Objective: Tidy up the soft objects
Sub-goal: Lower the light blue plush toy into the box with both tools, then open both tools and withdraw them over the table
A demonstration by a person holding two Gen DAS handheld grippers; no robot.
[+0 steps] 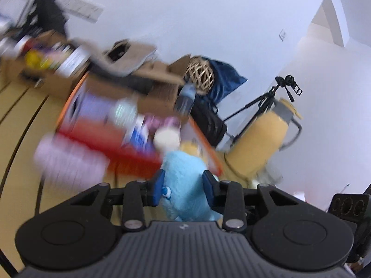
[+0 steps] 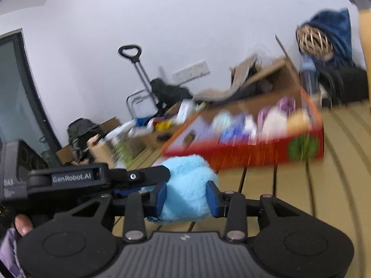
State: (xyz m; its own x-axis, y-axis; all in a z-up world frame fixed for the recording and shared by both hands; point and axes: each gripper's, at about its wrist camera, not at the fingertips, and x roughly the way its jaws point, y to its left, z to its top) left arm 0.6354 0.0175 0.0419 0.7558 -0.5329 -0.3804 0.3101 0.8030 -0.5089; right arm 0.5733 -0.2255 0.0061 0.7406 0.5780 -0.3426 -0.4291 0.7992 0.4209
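Both tongs clamped on same light-blue plush toy [image 1: 183, 180]: left tongs [image 1: 183, 186] pinch one side, right tongs [image 2: 186, 198] the other, toy held above wooden slatted floor [image 2: 336, 185]

Red box [image 2: 255, 153] of soft things sits beyond, far side (badly blurred)

Risks:
- two grips pulling apart could stretch plush or slip off fur
- uneven release could drop toy short of box, onto floor
- left tongs' arm [image 2: 92, 177] close beside right tongs, could knock
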